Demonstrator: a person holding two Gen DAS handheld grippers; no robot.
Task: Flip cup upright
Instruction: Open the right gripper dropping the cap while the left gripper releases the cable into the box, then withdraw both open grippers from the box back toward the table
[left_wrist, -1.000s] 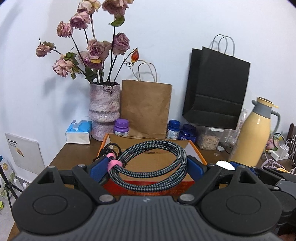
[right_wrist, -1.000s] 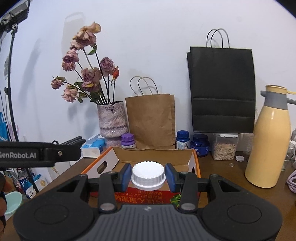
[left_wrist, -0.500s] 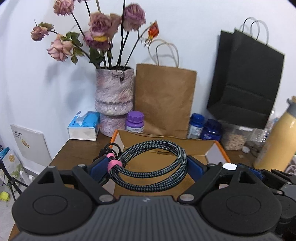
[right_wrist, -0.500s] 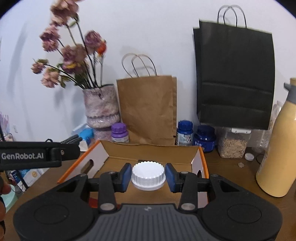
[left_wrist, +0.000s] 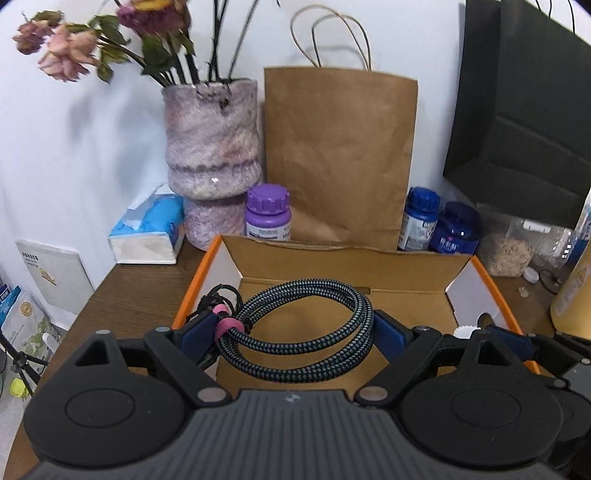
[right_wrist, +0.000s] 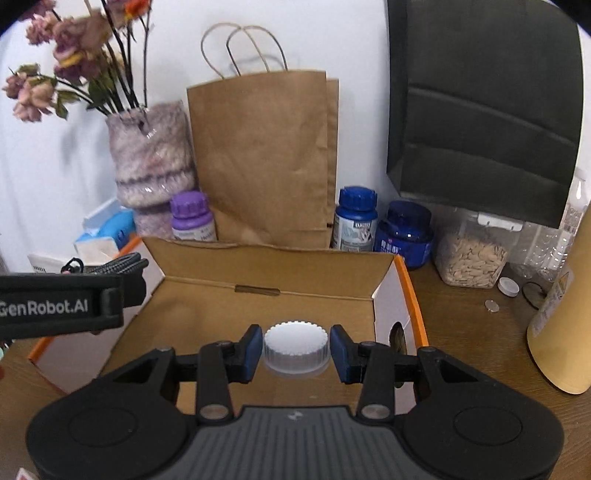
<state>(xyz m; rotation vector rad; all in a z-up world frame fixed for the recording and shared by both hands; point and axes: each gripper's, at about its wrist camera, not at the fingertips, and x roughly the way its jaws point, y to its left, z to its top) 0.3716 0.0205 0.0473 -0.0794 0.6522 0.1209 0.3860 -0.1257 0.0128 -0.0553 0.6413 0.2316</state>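
Only thing I can actually read is "GenRobot.AI", white letters on the black bar of the left gripper (right_wrist: 61, 304) poking in from the left of the right wrist view, with the first letter cut off at the edge. The purple-capped bottle (right_wrist: 192, 218), the blue-capped white bottle (right_wrist: 355, 223) and the dark blue jar (right_wrist: 405, 236) all have printed labels, but they're too blurry to make out. Same with the white booklet (left_wrist: 55, 275) on the left.
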